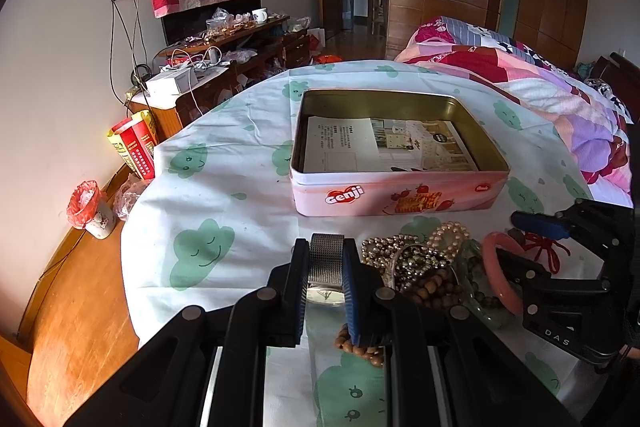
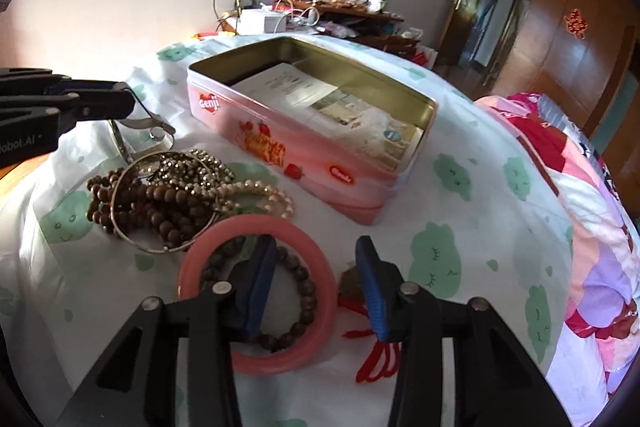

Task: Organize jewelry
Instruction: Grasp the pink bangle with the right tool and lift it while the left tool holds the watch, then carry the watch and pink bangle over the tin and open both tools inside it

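Left gripper (image 1: 326,263): jaws closed on the mesh strap of a watch (image 1: 327,257), at the near left edge of the jewelry pile. The watch face (image 1: 325,295) sits low between the fingers; whether it is clear of the cloth cannot be told.

Right gripper (image 2: 316,287): jaws apart, holding nothing. One finger stands inside the pink bangle (image 2: 256,291), the other outside it, over a red cord (image 2: 376,355).

The tin (image 1: 400,187) stands open at the far side, with only paper in it; no jewelry is yet stored.

Risks, as judged:
- The grip is on flexible mesh only. The heavier face may swing or slip out on the way to the tin.
- Wooden beads (image 1: 360,343) lie touching the left finger; lifting may drag them along.
- The dark bead bracelet (image 2: 296,303) lies inside the bangle. Closing the right jaws may catch both, or the cord.
- The silver hoop (image 2: 160,203) is tangled among the beads; pulling one piece could scatter the pile.
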